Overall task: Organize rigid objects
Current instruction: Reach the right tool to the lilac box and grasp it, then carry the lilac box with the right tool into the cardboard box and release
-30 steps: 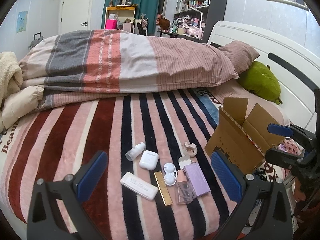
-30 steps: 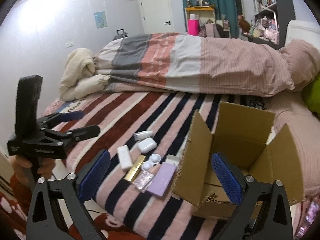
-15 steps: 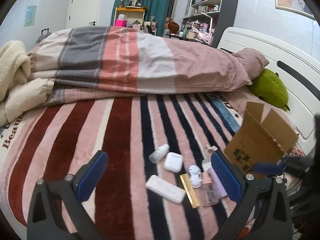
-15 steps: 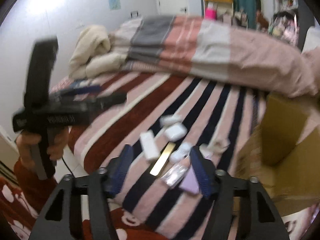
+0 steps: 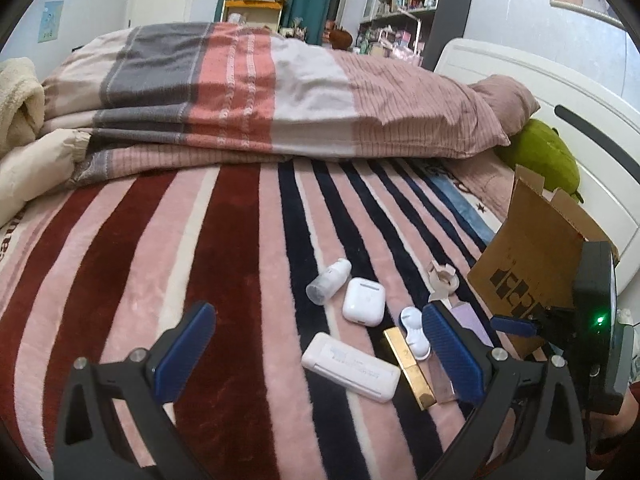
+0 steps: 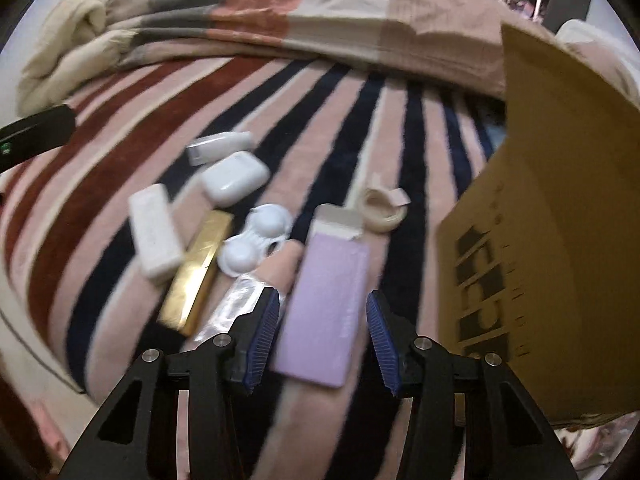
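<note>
Striped bed blanket (image 5: 240,248) carries the clutter. We see the right gripper (image 6: 322,332) low, jaws apart, straddling the lilac box (image 6: 326,304) beside the cardboard box (image 6: 552,240); left gripper (image 5: 316,356) hovers wide apart.

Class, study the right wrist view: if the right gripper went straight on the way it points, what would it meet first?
Most likely the purple box, already lying between the open right gripper fingers; depth is blurred.

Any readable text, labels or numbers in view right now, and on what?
Nothing reads cleanly.
cardboard box: black block print on its side, not decipherable.
blanket: dark lettering at the left edge, cut off.
flat white case: faint print, too small.
purple box: blurred.
</note>
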A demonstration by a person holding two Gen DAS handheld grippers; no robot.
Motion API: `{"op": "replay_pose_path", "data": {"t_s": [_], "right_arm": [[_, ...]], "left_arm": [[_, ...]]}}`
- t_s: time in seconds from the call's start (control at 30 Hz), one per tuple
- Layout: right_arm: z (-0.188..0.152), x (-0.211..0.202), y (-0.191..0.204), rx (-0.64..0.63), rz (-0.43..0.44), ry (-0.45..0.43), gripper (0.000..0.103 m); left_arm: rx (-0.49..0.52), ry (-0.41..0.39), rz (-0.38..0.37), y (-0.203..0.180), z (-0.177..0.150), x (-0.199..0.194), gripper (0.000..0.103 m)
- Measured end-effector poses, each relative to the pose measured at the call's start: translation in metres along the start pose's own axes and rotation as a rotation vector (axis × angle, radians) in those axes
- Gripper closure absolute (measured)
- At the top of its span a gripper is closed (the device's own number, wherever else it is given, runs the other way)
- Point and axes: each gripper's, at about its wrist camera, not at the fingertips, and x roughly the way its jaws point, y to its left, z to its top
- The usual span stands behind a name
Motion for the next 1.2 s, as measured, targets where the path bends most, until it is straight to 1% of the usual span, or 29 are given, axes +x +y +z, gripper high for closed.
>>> {"op": "replay_pose_path", "data": {"t_s": [0.1,0.17,0.23,0.33,0.4,0.5,0.57,0.63,0.7,0.73,0.87,1.0,1.07,1.13,1.17,1.2], "right_arm": [[0.002,0.001,-0.002,0.000,0.000,0.013,0.062],[0.004,0.001,0.000,-0.009,-0.014,0.019,0.062],[0.002,-0.003,0.004,-0.043,-0.039,0.016,0.062],[-0.003,-0.004,0.001,-0.014,0.005,0.033,0.062],[-0.002,-0.001,-0.001,-0.002,-0.006,0.033,0.061],[0.000,0.002,-0.007,0.058,0.047,0.038,0.061],[0.003,0.005,-0.008,0.067,0.045,0.038,0.062],[0.006,0.009,-0.008,0.057,0.009,0.040,0.062],[0.004,0.010,-0.009,0.039,-0.005,0.045,0.068],[0.002,0.010,-0.011,0.035,-0.011,0.053,0.068],[-0.002,0.008,-0.018,0.048,0.012,0.061,0.067],[-0.003,0.026,-0.016,0.043,0.028,0.112,0.066],[-0.005,0.026,-0.017,0.051,0.013,0.078,0.069],[-0.006,0.016,-0.014,0.037,0.005,0.036,0.070],[-0.007,0.011,-0.014,0.032,0.010,0.022,0.070],[-0.007,0.003,-0.013,0.027,0.022,0.004,0.070]], "left_arm": [[0.039,-0.024,-0.004,-0.004,-0.002,-0.002,0.000],[0.061,-0.020,-0.004,-0.007,-0.001,-0.002,0.000],[0.070,-0.006,-0.019,-0.009,-0.001,-0.002,0.000],[0.074,-0.003,-0.033,-0.010,-0.002,-0.003,0.000],[0.068,0.003,-0.044,-0.010,-0.002,-0.002,0.000],[0.051,0.019,-0.101,-0.011,-0.003,-0.002,0.000],[0.051,0.019,-0.128,-0.013,-0.002,-0.002,0.000],[0.059,0.014,-0.136,-0.014,-0.003,-0.004,0.000],[0.068,0.010,-0.131,-0.014,-0.003,-0.005,0.000],[0.070,0.009,-0.129,-0.014,-0.003,-0.006,0.000],[0.068,0.016,-0.130,-0.013,-0.004,-0.004,0.000],[0.068,0.024,-0.162,-0.015,-0.003,-0.002,0.000],[0.077,0.034,-0.174,-0.016,-0.003,-0.001,0.000],[0.089,0.044,-0.196,-0.019,-0.003,-0.001,0.000],[0.090,0.046,-0.216,-0.019,-0.003,-0.002,0.000],[0.087,0.050,-0.254,-0.020,-0.002,-0.002,0.000]]}}
